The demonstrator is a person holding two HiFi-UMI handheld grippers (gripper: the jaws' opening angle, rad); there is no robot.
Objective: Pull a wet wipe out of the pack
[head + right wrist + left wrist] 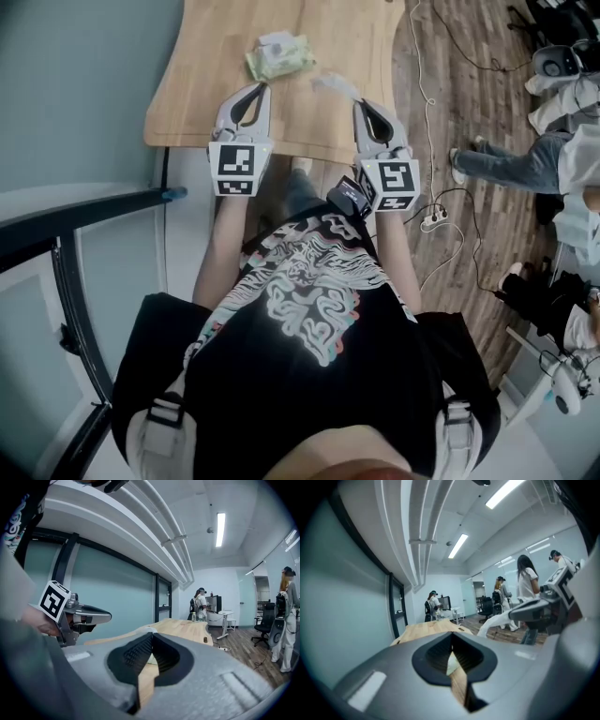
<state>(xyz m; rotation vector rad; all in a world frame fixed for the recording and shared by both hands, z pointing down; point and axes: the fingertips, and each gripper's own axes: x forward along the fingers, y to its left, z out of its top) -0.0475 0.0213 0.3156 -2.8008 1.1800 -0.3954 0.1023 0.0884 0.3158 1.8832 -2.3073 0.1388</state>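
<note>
Wet-wipe pack (pixel 281 58), pale green soft pouch with white flap (pixel 277 41) on top, lies on light wooden table (pixel 206 84), just ahead of our left gripper (pixel 260 89), whose jaws are together and empty. Our right gripper (pixel 360 103) pinches white wipe (pixel 336 84), just beside pack. Pack print too small for us to read.

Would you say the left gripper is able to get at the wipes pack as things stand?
Probably yes: the wipes pack lies on the table just ahead of the left gripper, bare wood between; its jaws are together and would need opening.
</note>
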